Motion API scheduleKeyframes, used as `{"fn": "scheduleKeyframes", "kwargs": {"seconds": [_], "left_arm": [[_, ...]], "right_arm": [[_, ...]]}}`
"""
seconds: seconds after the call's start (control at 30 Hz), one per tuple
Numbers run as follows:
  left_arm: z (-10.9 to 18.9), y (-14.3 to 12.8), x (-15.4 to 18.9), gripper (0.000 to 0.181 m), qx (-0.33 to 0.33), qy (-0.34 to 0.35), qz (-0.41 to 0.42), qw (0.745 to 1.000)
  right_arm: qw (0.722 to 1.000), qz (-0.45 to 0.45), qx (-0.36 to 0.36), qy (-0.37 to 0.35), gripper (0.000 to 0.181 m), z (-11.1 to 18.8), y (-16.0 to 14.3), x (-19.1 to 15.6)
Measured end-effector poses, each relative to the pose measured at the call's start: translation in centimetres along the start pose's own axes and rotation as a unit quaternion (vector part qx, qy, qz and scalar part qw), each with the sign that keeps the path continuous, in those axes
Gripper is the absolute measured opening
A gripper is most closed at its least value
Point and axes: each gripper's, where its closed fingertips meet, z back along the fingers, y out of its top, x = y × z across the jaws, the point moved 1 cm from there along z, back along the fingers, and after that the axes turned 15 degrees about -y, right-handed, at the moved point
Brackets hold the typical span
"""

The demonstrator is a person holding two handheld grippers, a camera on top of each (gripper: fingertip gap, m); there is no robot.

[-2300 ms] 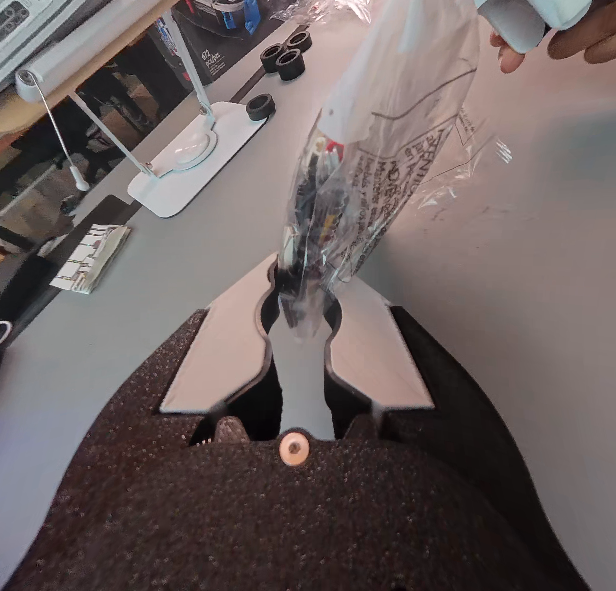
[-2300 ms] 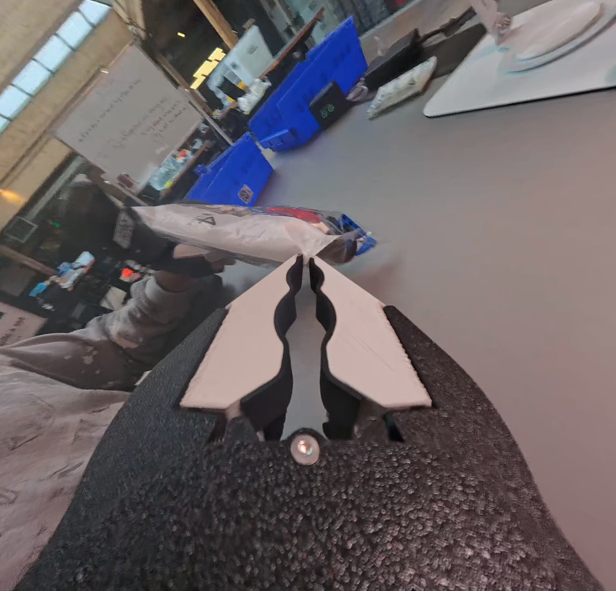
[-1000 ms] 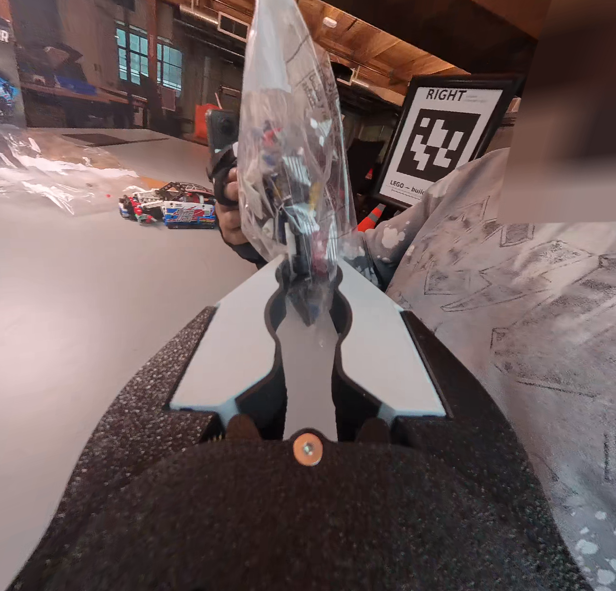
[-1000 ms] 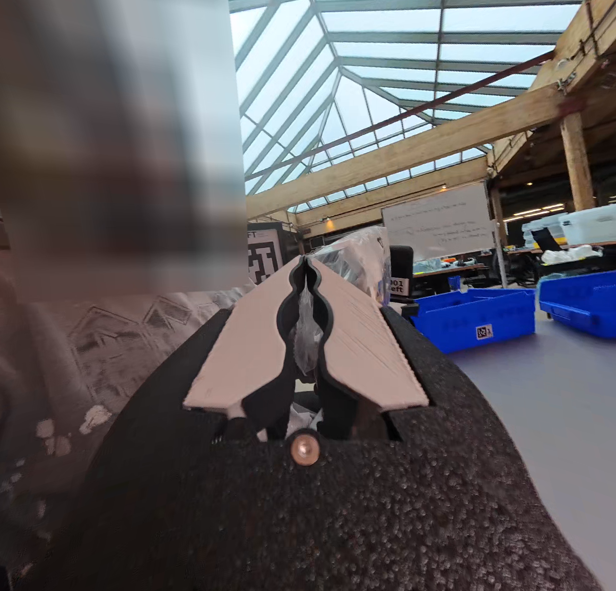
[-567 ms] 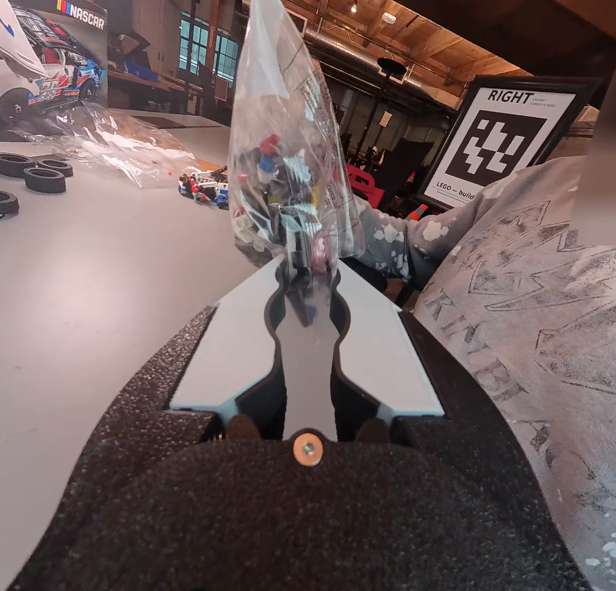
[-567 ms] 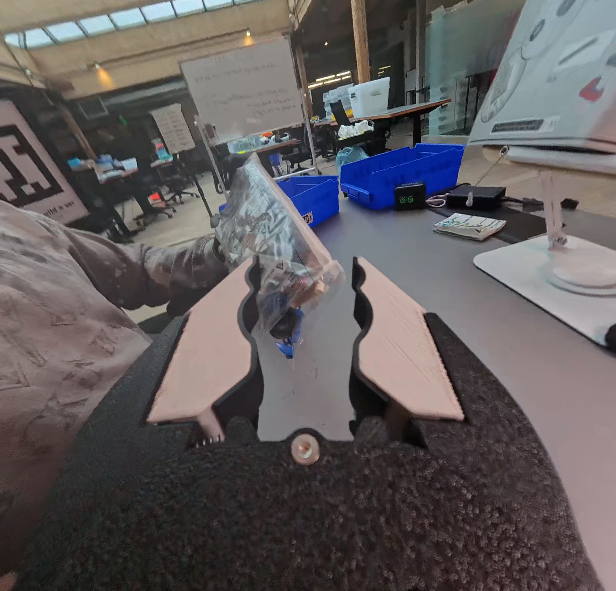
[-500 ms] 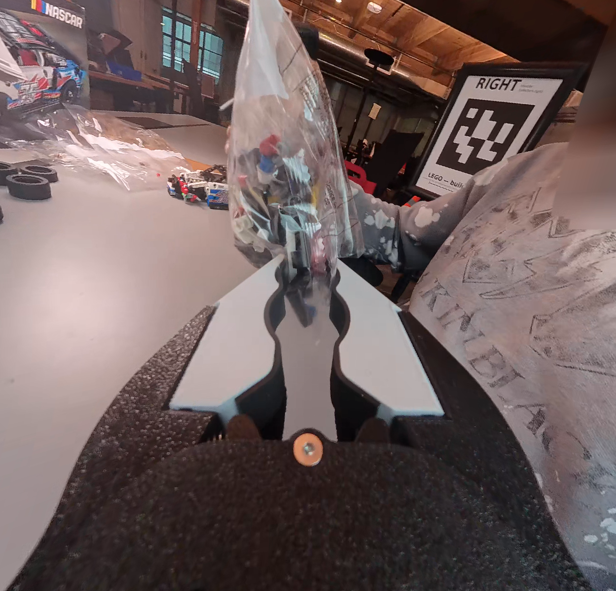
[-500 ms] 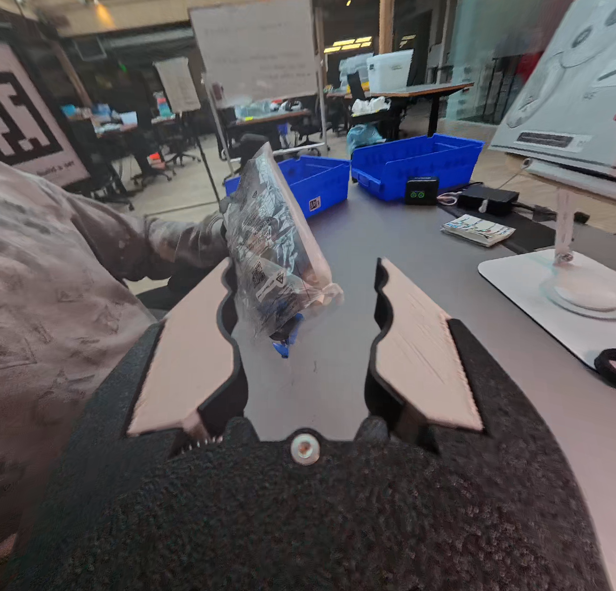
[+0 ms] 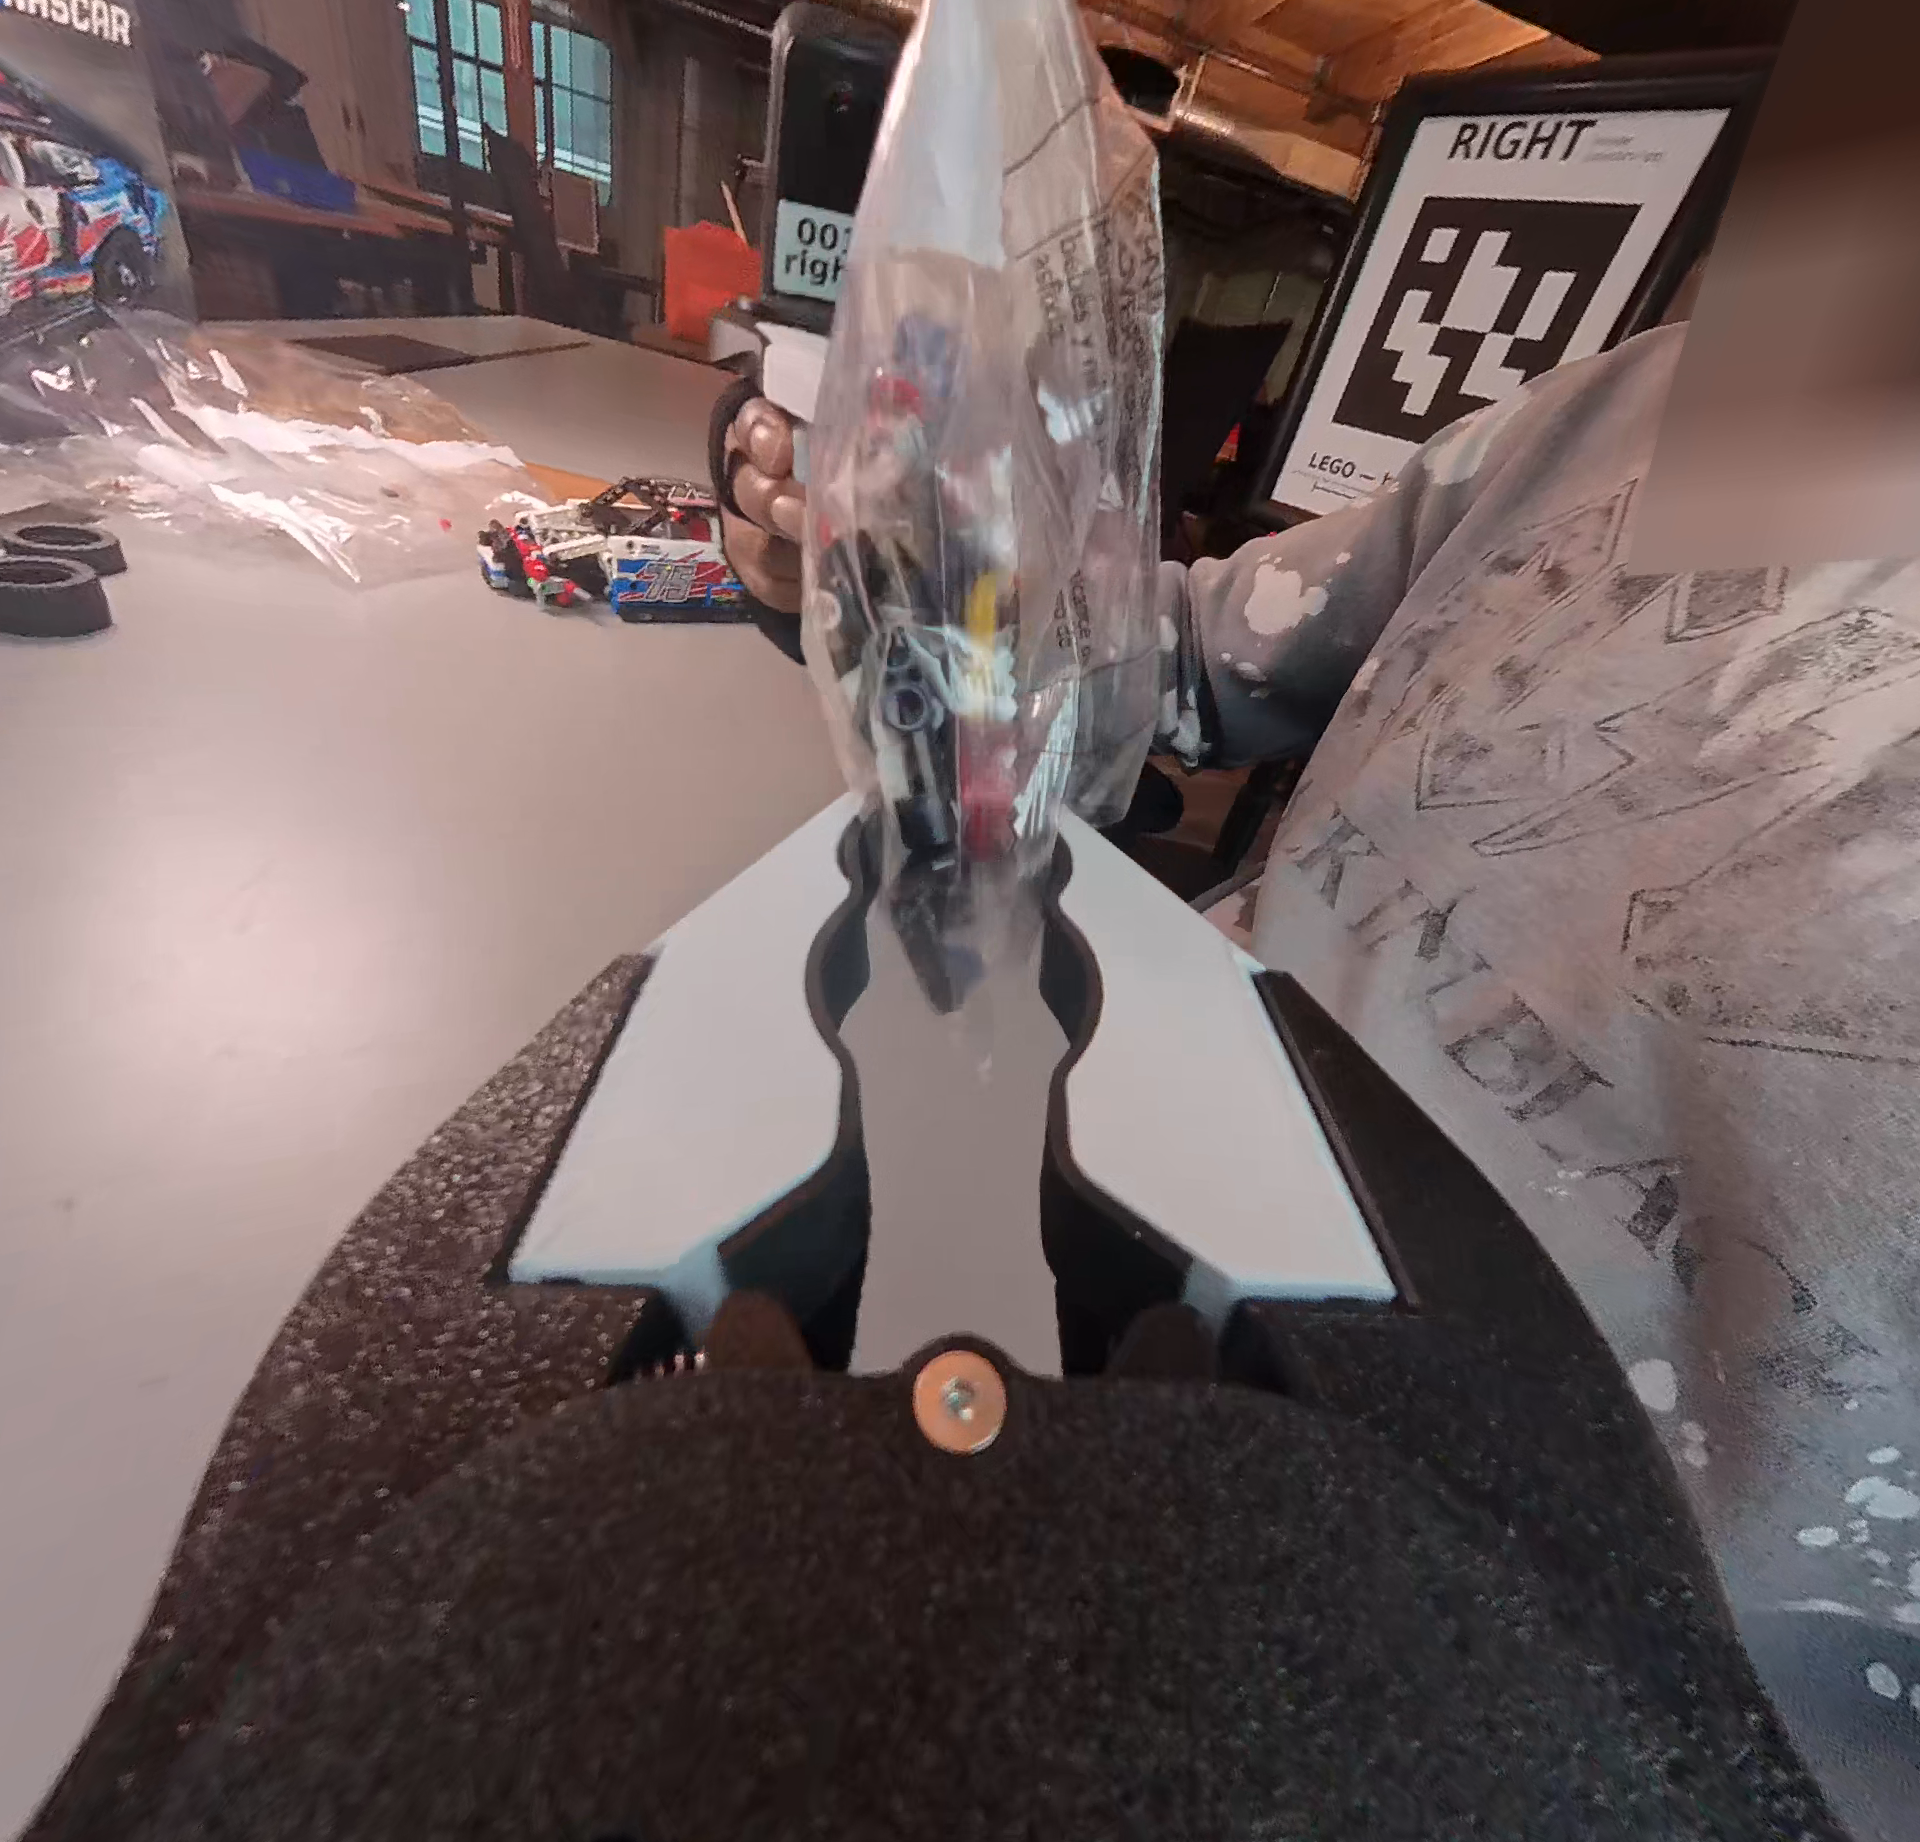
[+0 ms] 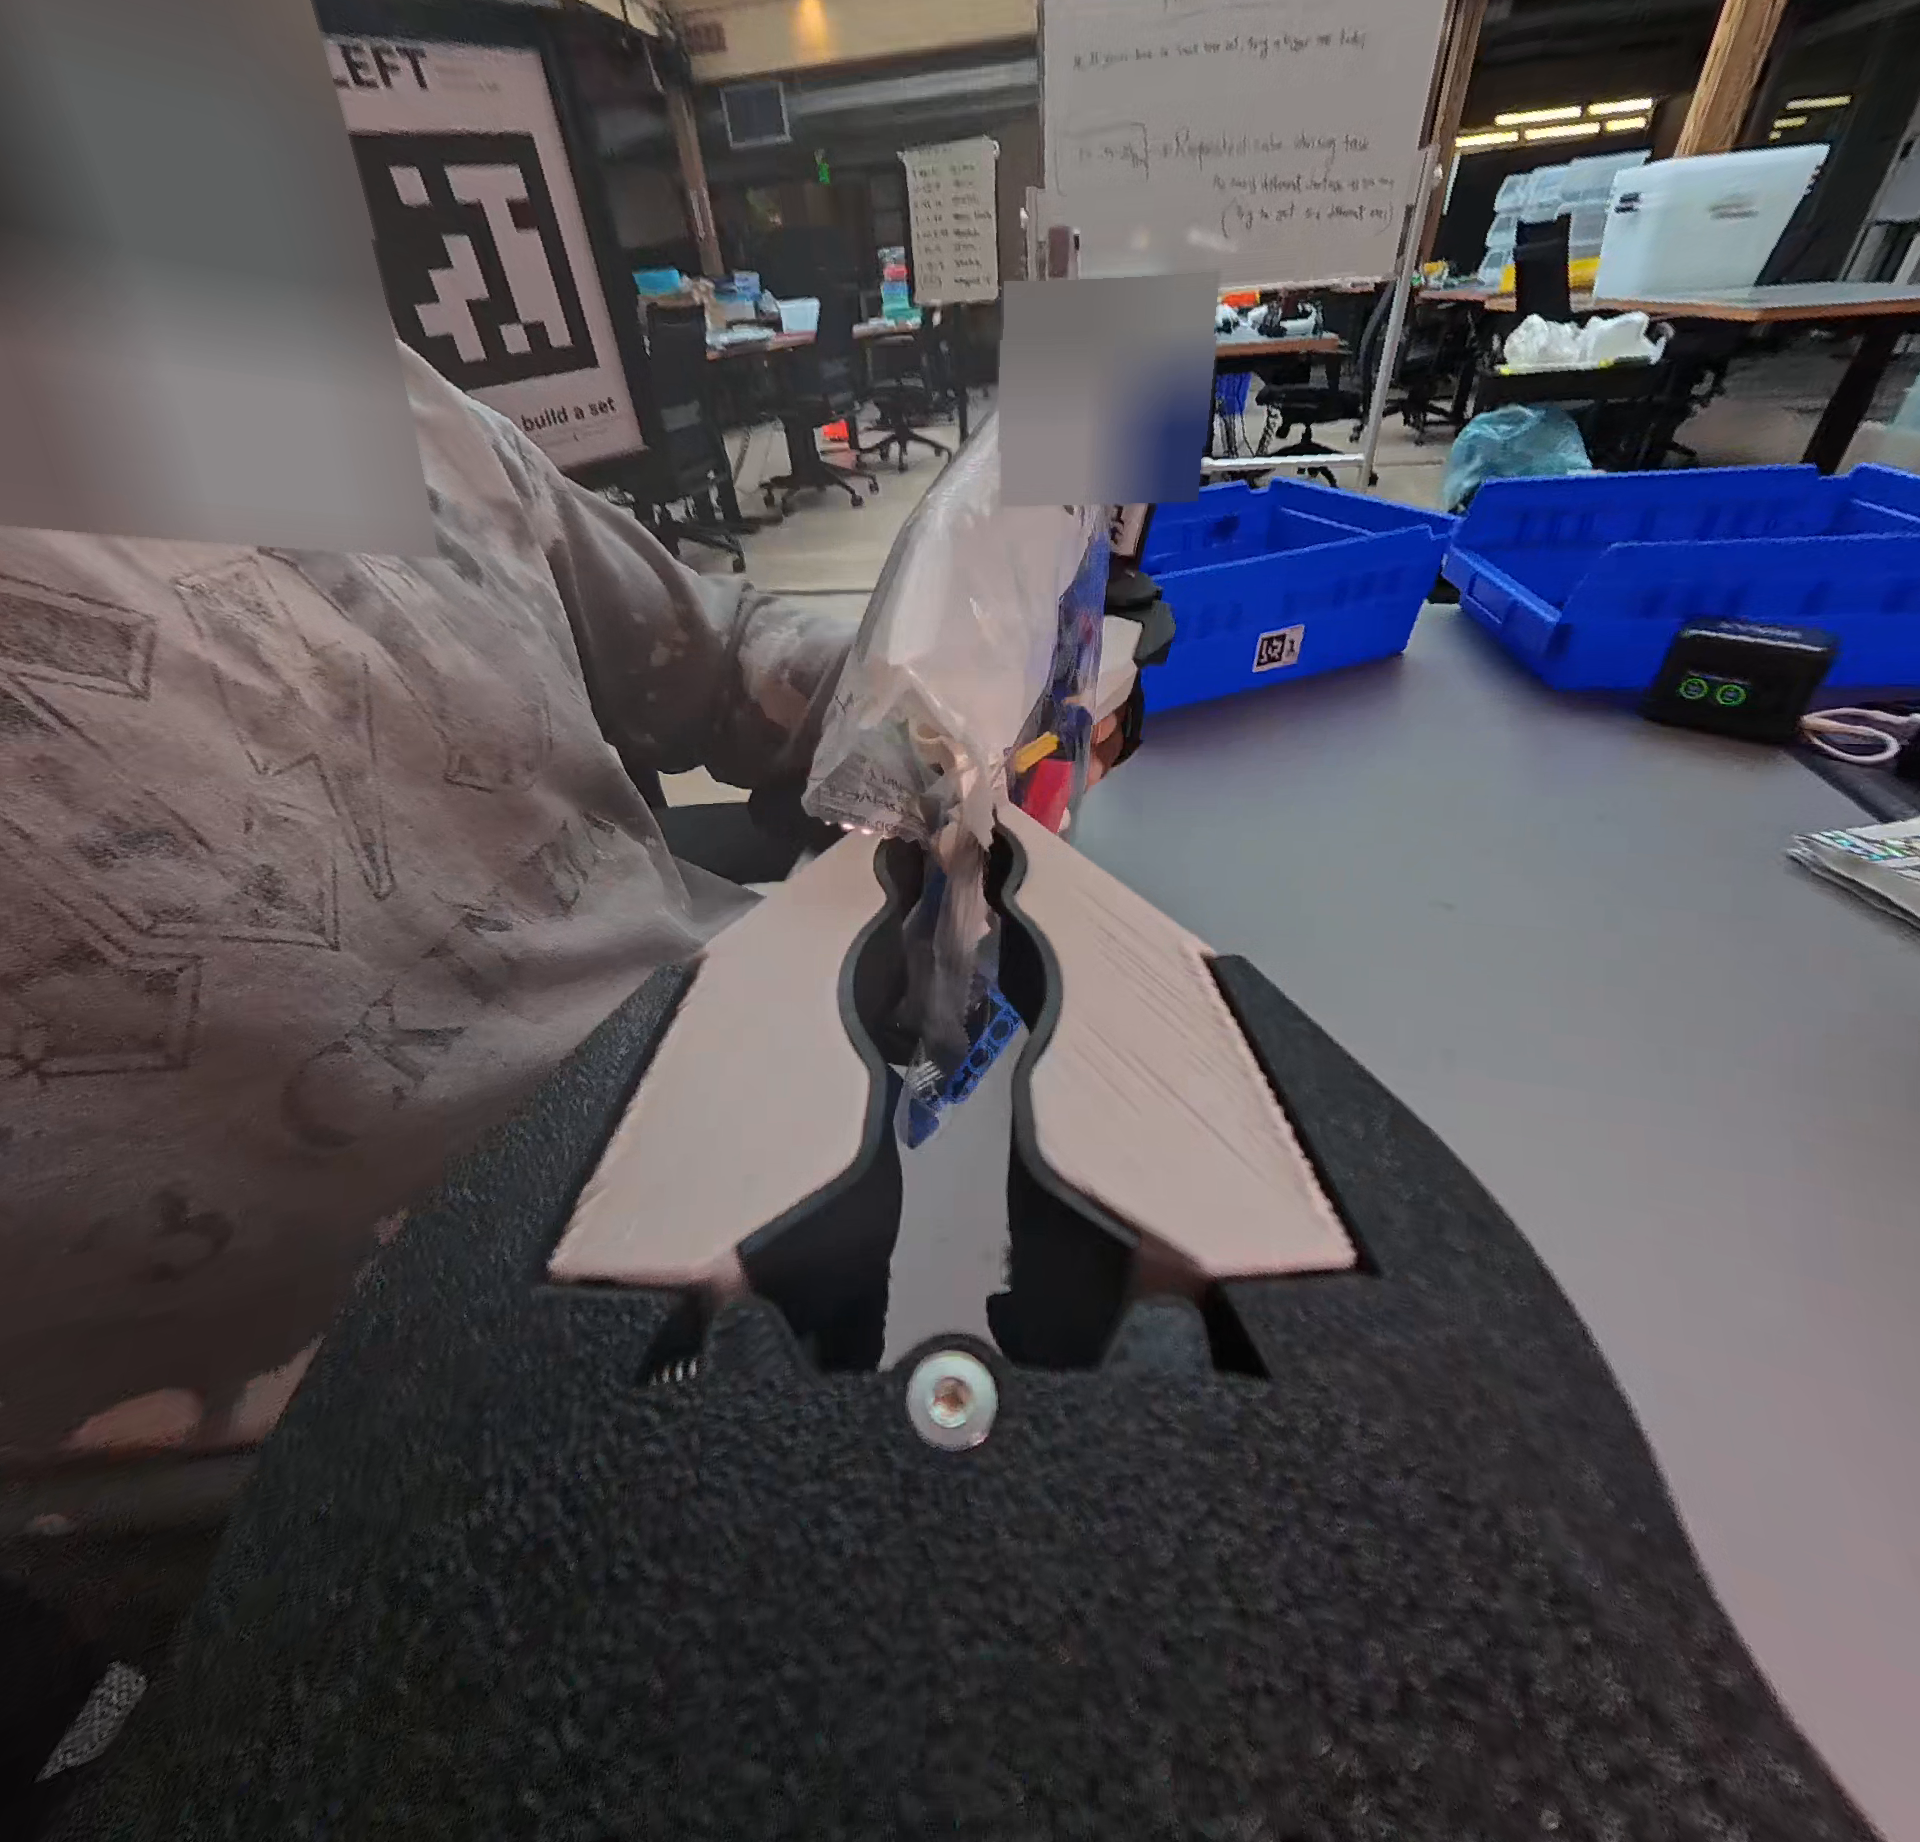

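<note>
A clear plastic bag (image 9: 977, 421) of small toy building pieces stands upright in front of the person's chest. My left gripper (image 9: 954, 842) is shut on its lower end. My right gripper (image 10: 951, 852) is shut on another edge of the same bag, which shows in the right wrist view (image 10: 966, 670), with a blue piece (image 10: 961, 1065) between its fingers. In the left wrist view the right gripper's body (image 9: 821, 213) and the hand (image 9: 758, 483) that holds it show just behind the bag.
On the grey table (image 9: 312, 805) lie a partly built toy car (image 9: 623, 556), black tyres (image 9: 52, 587) and empty plastic wrap (image 9: 260, 442). The right wrist view shows two blue bins (image 10: 1299, 587) (image 10: 1683, 566), a black device (image 10: 1745, 680) and a booklet (image 10: 1870, 857). The person's grey shirt (image 9: 1610, 857) is close by. The grippers' ends are close to 12 cm from one another.
My right gripper was open beside the bag half a second ago and has closed on it. My left gripper has kept its hold while the bag swung up from over the table.
</note>
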Motion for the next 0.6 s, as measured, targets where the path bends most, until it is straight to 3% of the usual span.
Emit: {"fn": "scheduleKeyframes", "kwargs": {"seconds": [0.1, 0.17, 0.3, 0.47, 0.6], "left_arm": [[0.1, 0.3, -0.4, 0.084, -0.016, 0.025, -0.005, 1.000], [-0.6, 0.6, 0.0, 0.100, -0.021, 0.013, -0.004, 1.000], [-2.0, 0.1, 0.4, 0.092, -0.022, -0.029, 0.031, 0.999], [-1.6, 0.7, 1.3, 0.112, 0.022, -0.081, 0.094, 0.992], [-0.8, 2.0, 1.3, 0.111, 0.064, -0.095, 0.117, 0.986]], "right_arm": [[0.999, 0.040, -0.025, -0.015, 0.009, -0.5, -0.4, -0.3], [0.998, 0.050, -0.026, -0.004, 0.009, -1.0, -0.6, -0.8], [0.996, 0.073, -0.052, -0.007, 0.009, -1.8, -1.7, -0.8], [0.992, 0.089, -0.074, -0.053, 0.009, -1.0, -2.6, 0.7], [0.985, 0.114, -0.111, -0.061, 0.009, -1.3, -3.9, 0.8]]}}
